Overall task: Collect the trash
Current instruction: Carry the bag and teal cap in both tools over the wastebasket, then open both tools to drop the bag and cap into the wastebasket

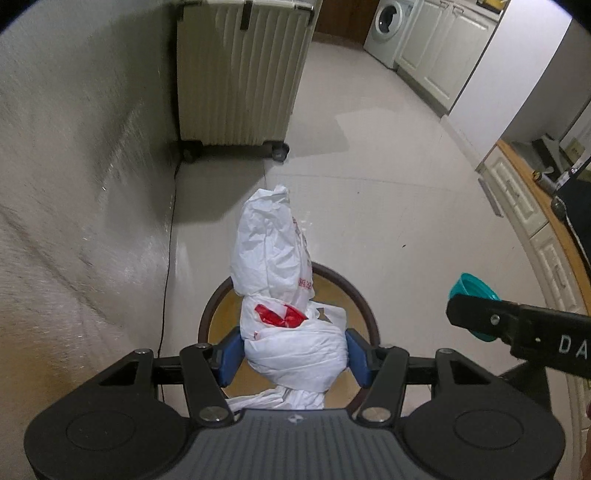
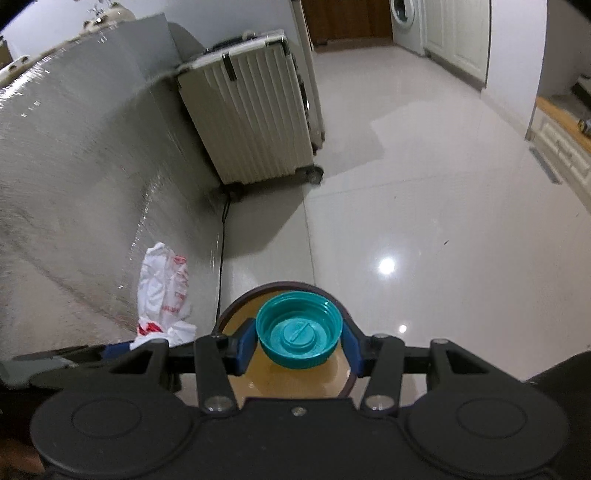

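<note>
1. The left gripper (image 1: 295, 356) pinches the crumpled white plastic bag (image 1: 284, 295); centre it over the round brown-rimmed bin (image 1: 364, 299), seemingly below.
2. The right gripper (image 2: 299, 349) clamps the teal plastic screw cap (image 2: 299, 330); release once inside the rim.

Crinkled white plastic bag (image 1: 291, 332), glossy teal plastic lid (image 2: 299, 332), shiny tiled floor (image 2: 424, 221).

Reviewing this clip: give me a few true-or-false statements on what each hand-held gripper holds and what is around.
1. The left hand-held gripper holds a white plastic bag. True.
2. The right hand-held gripper holds a red cup. False: it holds a teal cap.
3. A suitcase stands upright by the wall. True.
4. The cap's open side faces away from the camera. False: it faces the camera.
5. The washing machine stands beside the suitcase. False: it is across the room.
</note>
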`<state>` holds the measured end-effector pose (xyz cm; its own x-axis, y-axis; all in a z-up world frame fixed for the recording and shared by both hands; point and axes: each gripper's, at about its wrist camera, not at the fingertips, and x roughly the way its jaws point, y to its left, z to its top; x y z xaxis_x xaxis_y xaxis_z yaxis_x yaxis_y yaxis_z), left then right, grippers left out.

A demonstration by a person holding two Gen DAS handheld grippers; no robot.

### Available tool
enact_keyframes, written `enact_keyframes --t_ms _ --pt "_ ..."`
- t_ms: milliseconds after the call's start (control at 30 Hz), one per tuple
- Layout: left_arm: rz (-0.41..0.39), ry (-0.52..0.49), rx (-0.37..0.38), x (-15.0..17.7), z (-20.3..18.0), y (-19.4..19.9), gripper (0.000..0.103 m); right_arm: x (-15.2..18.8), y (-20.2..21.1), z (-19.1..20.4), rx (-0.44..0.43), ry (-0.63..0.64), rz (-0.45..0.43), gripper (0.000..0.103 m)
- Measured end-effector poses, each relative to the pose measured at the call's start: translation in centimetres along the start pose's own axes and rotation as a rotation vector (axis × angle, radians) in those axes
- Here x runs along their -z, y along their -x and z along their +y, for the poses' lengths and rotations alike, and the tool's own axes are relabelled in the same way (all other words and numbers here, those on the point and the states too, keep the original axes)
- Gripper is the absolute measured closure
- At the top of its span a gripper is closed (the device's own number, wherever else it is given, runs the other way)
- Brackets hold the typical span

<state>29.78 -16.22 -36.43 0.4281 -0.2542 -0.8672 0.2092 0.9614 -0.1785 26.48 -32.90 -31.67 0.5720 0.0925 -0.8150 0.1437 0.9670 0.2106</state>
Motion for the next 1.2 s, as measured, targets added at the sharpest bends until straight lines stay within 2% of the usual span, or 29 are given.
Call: enact_keyframes --t_ms 167,367,600,733,767,800,867,1000,1033,1067,1133,1200 --pt "0.045 0.02 0.033 0.4 0.9 -4.2 0.044 0.0 -4.6 -0.3 -0.025 -0.035 0.063 0.053" --pt "0.11 0.016 0.026 1.6 1.9 -8.3 0.044 0.7 -9.7 -1.2 -0.027 -0.094 0.148 0.053" --pt "0.148 -0.052 0.012 2.3 2.1 -11.0 0.044 1.7 -15.0 -2.6 -0.002 -0.175 0.25 0.053" --pt "0.129 -0.06 0.006 2.2 2.5 -11.7 0.043 1.9 -17.0 -3.1 -0.009 -0.26 0.272 0.053" --pt "0.124 -0.063 0.001 2.2 2.6 -11.8 0.038 1.9 -17.5 -3.1 -0.009 -0.275 0.282 0.053" --pt "0.126 -0.066 -0.005 2.1 2.6 -12.0 0.027 2.0 -18.0 -2.9 -0.007 -0.279 0.29 0.053" --pt "0.133 -0.065 -0.017 2.2 2.8 -12.2 0.018 2.2 -18.9 -2.5 0.009 -0.258 0.299 0.053" --pt "0.155 -0.069 -0.021 2.3 2.9 -12.6 0.015 2.5 -19.7 -2.4 0.022 -0.227 0.306 0.052" --pt "0.161 -0.07 -0.02 2.4 3.0 -12.6 0.014 2.6 -19.9 -2.4 0.021 -0.231 0.311 0.048" --pt "0.164 -0.071 -0.021 2.5 3.0 -12.6 0.013 2.6 -19.9 -2.5 0.013 -0.236 0.313 0.037" --pt "0.175 -0.071 -0.025 2.5 3.1 -12.6 0.011 2.6 -19.9 -2.7 0.003 -0.238 0.304 0.025" --pt "0.194 -0.067 -0.026 2.6 3.1 -12.6 0.009 2.6 -19.7 -3.0 0.007 -0.225 0.3 0.019"
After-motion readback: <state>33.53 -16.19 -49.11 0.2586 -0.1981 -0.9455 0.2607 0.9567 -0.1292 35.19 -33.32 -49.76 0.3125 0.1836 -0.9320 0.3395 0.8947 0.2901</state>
